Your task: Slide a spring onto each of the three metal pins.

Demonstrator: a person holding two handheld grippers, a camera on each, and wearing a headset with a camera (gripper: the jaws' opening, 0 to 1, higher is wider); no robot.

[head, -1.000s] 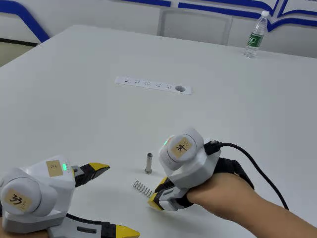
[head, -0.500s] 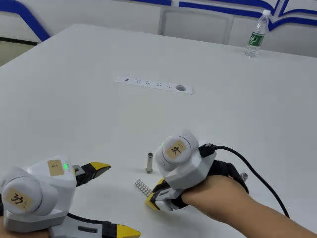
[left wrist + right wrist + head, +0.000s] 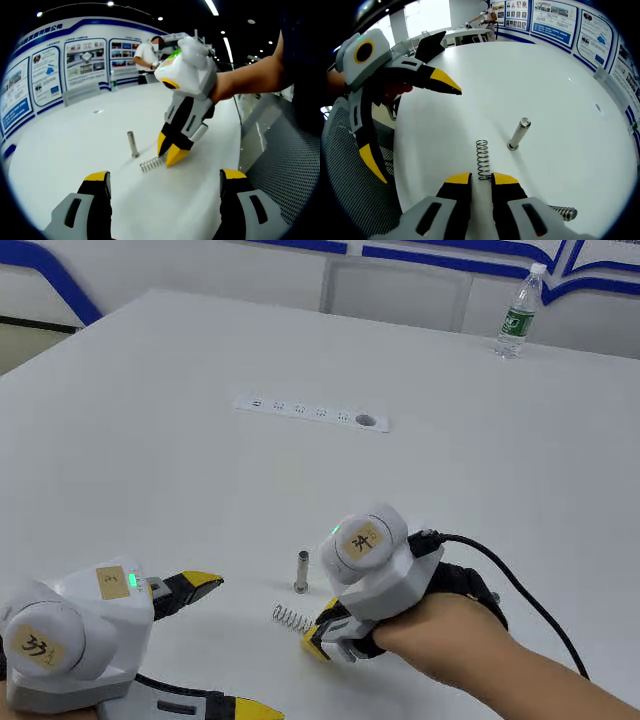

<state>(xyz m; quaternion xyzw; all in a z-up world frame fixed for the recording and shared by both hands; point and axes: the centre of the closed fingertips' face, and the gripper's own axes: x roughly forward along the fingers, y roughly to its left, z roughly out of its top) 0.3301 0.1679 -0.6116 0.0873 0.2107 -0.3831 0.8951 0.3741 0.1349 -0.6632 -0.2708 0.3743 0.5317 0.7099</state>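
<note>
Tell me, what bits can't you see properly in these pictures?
- Head view: the right gripper covers the near end of the spring, so whether it pinches it is unclear.
- Right gripper view: a second spring is half hidden behind that gripper's body.
- Head view: the label on the bottle is too small to read.
- Head view: the left gripper is cut by the bottom edge.
</note>
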